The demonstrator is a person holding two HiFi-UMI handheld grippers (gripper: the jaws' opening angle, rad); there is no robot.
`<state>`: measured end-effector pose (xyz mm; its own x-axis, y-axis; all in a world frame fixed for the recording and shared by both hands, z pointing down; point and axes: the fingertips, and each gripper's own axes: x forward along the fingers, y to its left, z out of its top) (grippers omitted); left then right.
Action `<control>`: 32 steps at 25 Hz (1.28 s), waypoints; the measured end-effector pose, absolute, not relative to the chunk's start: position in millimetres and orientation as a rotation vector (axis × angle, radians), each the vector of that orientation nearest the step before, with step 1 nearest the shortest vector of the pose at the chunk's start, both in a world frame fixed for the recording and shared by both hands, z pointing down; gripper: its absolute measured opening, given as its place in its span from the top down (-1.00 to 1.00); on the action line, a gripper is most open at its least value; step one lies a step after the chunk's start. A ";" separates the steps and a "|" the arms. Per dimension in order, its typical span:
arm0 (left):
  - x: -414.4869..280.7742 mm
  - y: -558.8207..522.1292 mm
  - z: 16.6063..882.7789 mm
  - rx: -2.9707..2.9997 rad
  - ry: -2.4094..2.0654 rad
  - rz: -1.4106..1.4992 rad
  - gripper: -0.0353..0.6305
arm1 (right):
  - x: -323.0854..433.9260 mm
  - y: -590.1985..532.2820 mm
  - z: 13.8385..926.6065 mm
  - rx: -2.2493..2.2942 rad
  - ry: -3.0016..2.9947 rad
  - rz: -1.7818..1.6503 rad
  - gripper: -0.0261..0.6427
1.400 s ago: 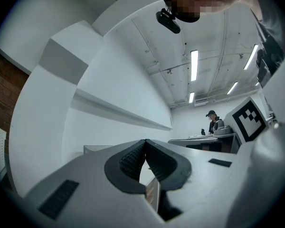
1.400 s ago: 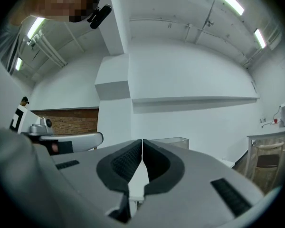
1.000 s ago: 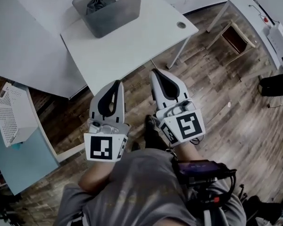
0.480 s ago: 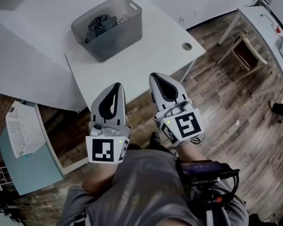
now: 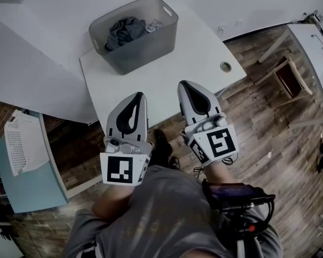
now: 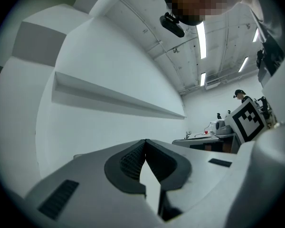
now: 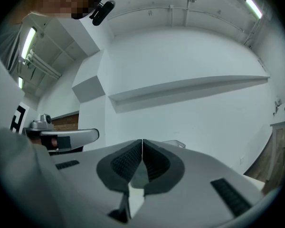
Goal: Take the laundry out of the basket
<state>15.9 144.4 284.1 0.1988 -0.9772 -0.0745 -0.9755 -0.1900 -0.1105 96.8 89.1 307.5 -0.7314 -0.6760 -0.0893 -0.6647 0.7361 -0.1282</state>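
A grey plastic basket (image 5: 145,54) with cut-out handles stands on the far left part of the white bench (image 5: 177,77), near its back edge. Inside it lies the laundry (image 5: 124,30): a crumpled dark grey-blue garment bunched against the left side, with a smaller pale cloth (image 5: 153,24) tucked beside it toward the right wall. Nothing hangs over the rim, and the bench around the basket carries only a round cable hole (image 5: 225,66) near its right corner.

Both tongs are well apart from the basket, held level at the bench's near edge. The left tongs (image 5: 139,95) are clenched tight, pads meeting with nothing between them, as the left gripper view (image 6: 145,142) shows. The right tongs (image 5: 184,84) are likewise closed and empty (image 7: 142,140).

Off to the left, a white perforated box (image 5: 21,144) rests on a pale blue surface (image 5: 27,190).
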 end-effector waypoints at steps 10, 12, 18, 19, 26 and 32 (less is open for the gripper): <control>-56.6 73.6 283.1 -2.249 2.027 0.081 0.87 | 29.3 10.5 309.1 -1.012 2.898 -0.069 0.89; -72.1 60.4 283.0 -2.237 2.061 0.097 0.87 | 15.4 -6.7 308.4 -1.000 2.908 -0.069 0.89; -115.7 28.3 273.2 -2.184 2.104 0.136 0.87 | -26.9 -47.9 302.0 -0.953 2.935 -0.037 0.89; -122.1 23.6 270.9 -2.171 2.108 0.146 0.87 | -34.2 -53.8 299.6 -0.940 2.939 -0.022 0.89; -154.2 -0.8 249.7 -2.086 2.116 0.200 0.87 | -71.7 -83.1 266.7 -0.851 2.928 0.095 0.89; -171.6 -2.4 239.3 -2.002 2.151 0.202 0.87 | -88.7 -97.2 249.1 -0.783 2.932 0.158 0.89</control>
<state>-171.6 -2.4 239.3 -0.0657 -0.9699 -0.2343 -0.9966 0.0755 -0.0332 -88.7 -97.2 249.1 -0.8623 -0.4904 -0.1260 -0.5011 0.8623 0.0732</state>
